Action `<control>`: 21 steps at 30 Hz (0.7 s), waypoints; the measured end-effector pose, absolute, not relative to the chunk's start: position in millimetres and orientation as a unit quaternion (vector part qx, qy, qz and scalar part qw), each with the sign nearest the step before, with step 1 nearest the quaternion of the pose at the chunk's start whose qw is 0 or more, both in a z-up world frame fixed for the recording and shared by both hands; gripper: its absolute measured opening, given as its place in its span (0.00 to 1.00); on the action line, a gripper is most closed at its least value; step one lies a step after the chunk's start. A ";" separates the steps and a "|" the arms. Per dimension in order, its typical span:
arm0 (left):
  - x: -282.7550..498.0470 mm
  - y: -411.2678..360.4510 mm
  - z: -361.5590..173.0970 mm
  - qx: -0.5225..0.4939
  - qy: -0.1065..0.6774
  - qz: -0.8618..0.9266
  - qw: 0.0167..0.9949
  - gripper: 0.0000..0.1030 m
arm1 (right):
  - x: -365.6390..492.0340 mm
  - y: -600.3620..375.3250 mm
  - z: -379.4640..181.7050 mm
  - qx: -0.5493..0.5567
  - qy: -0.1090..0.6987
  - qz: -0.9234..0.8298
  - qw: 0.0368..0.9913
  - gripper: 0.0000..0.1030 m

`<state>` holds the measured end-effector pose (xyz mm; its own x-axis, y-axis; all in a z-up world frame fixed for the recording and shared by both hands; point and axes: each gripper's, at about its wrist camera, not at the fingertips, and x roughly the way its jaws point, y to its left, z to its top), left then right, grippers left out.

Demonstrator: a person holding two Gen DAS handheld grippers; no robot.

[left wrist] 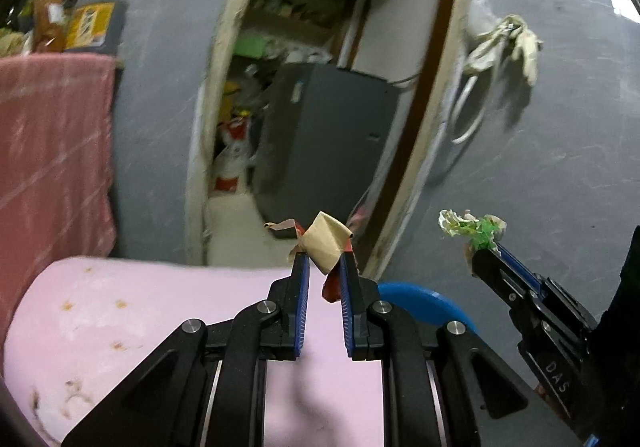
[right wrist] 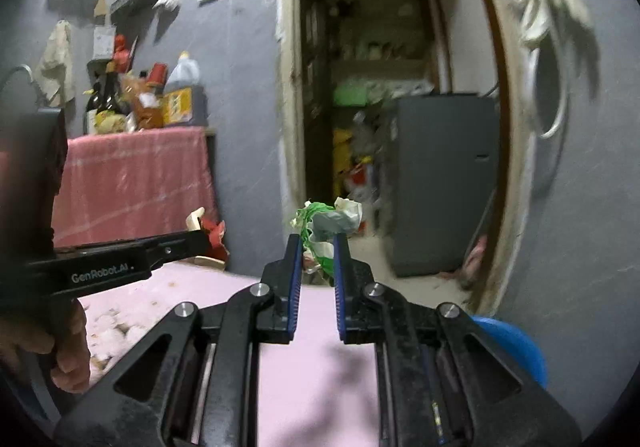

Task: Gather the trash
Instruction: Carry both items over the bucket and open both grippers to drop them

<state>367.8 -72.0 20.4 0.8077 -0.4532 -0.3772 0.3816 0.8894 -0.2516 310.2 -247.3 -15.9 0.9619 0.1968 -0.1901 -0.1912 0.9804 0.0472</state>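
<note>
Tan-and-red paper scrap point(left wrist: 326, 247) was clamped in L gripper point(left wrist: 324, 259), jaws nearly closed on it. R gripper point(right wrist: 316, 243) likewise pinched green-white wrapper wad point(right wrist: 330, 225). Both pieces were held above pink table point(left wrist: 160, 299) far edge; blue bin point(right wrist: 516, 343) sat lower right, nearer R.

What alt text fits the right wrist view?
The right gripper holds a crumpled green-and-white wrapper above a pink tabletop. To its left, the left gripper holds a tan-and-red scrap; a doorway lies ahead.
</note>
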 end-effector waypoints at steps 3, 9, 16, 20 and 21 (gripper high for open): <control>372.8 -90.9 22.9 -0.078 0.211 -0.237 0.945 0.12 | 304.9 -268.4 -13.5 0.027 0.088 0.073 0.993 0.14; 386.8 -141.9 14.1 -0.057 0.228 -0.271 0.933 0.12 | 306.2 -316.5 -22.7 0.056 0.096 0.027 0.993 0.14; 412.0 -196.7 -9.7 -0.048 0.277 -0.291 0.914 0.11 | 316.4 -367.6 -47.5 0.097 0.130 -0.010 0.987 0.14; 422.6 -215.8 -24.7 -0.041 0.304 -0.298 0.904 0.12 | 324.7 -389.0 -64.1 0.118 0.154 -0.020 0.981 0.14; 425.4 -220.7 -28.8 -0.037 0.312 -0.299 0.901 0.11 | 327.3 -394.8 -69.2 0.127 0.162 -0.022 0.978 0.14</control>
